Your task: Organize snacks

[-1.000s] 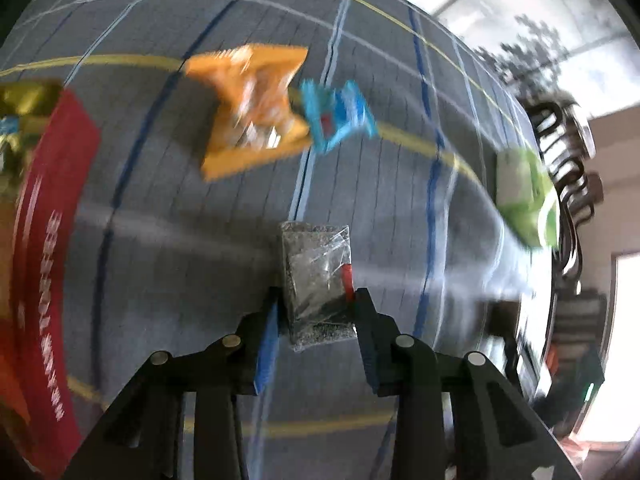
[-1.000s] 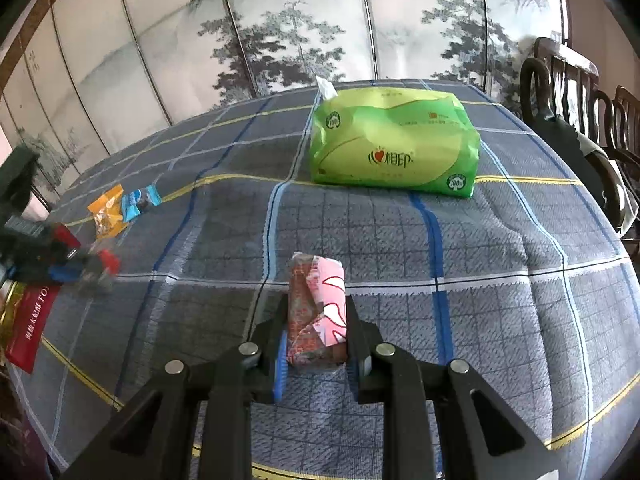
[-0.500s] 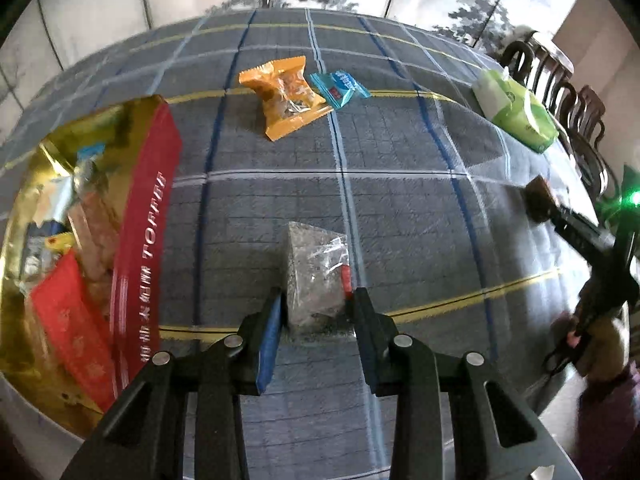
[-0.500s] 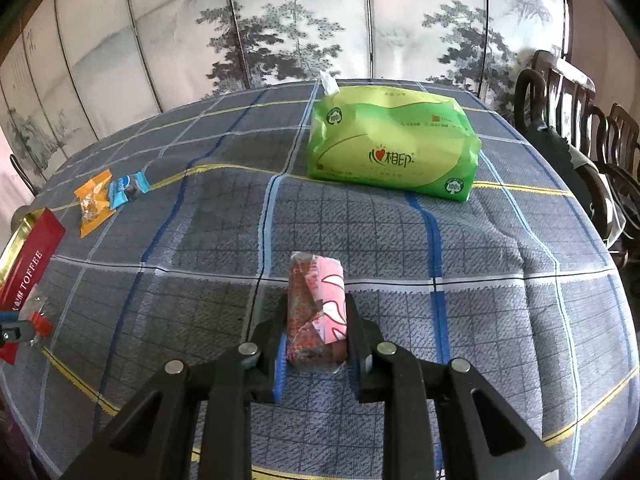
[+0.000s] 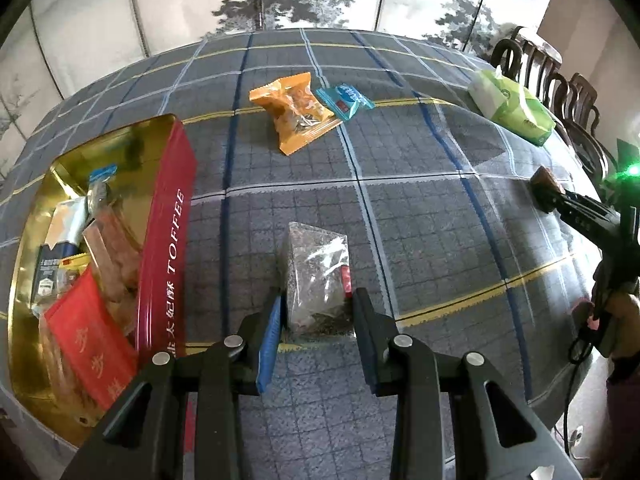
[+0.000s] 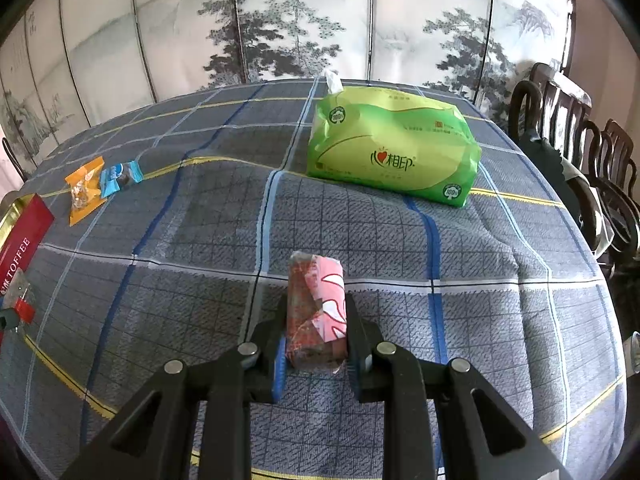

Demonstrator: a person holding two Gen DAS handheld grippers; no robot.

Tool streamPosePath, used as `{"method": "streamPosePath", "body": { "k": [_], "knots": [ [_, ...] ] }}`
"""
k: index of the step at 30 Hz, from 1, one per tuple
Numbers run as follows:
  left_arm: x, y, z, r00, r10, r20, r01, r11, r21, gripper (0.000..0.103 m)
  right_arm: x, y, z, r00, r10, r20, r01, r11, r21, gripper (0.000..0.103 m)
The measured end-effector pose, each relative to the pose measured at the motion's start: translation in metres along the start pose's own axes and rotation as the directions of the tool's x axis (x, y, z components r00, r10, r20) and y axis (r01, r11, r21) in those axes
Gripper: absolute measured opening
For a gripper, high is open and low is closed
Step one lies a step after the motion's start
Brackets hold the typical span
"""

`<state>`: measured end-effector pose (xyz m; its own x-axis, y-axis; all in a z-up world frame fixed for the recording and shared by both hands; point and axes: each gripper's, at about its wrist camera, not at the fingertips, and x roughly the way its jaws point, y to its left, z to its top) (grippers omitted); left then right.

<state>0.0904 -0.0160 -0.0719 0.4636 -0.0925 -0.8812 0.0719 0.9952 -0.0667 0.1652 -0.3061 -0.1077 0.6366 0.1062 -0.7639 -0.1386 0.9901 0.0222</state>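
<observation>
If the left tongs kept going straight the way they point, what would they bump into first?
Probably just the plaid tablecloth ahead of the clear packet held by the left tongs; the orange snack lies farther off.

Home dining room: tablecloth (image 6: 400, 240), carved chairs (image 6: 580, 140)

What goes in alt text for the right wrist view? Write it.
The right hand-held gripper clamps a pink snack above a plaid tablecloth. Beyond lie a green tissue pack, two small snacks and a red tin.
</observation>
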Motion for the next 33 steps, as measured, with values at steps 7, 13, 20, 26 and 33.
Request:
{"method": "streamPosePath", "body": {
  "k": [7,13,20,26,33],
  "knots": [
    [-0.005,0.001,0.0,0.999,-0.036,0.023,0.035,0.999,0.016,0.031,0.0,0.0,0.0,1.0,0.001,0.0,-0.001,1.0,0.001,0.023],
    [-0.022,-0.004,-0.001,0.996,-0.027,0.083,0.023,0.998,0.051,0.031,0.0,0.001,0.0,1.0,0.002,0.001,-0.002,1.0,0.003,0.023],
    [-0.04,0.0,0.001,0.99,-0.008,0.139,0.001,0.999,0.051,0.031,0.0,0.0,-0.001,1.0,0.002,0.001,-0.002,1.0,0.003,0.023],
    [-0.059,0.015,0.006,0.982,0.011,0.187,-0.018,0.999,0.035,0.031,0.0,0.001,-0.001,1.0,0.0,0.001,0.0,1.0,0.001,0.023],
    [-0.079,0.03,0.01,0.961,0.08,0.264,-0.093,0.995,0.039,0.014,0.0,0.001,-0.001,1.0,-0.001,0.002,0.001,1.0,0.0,0.023]
  ]
}}
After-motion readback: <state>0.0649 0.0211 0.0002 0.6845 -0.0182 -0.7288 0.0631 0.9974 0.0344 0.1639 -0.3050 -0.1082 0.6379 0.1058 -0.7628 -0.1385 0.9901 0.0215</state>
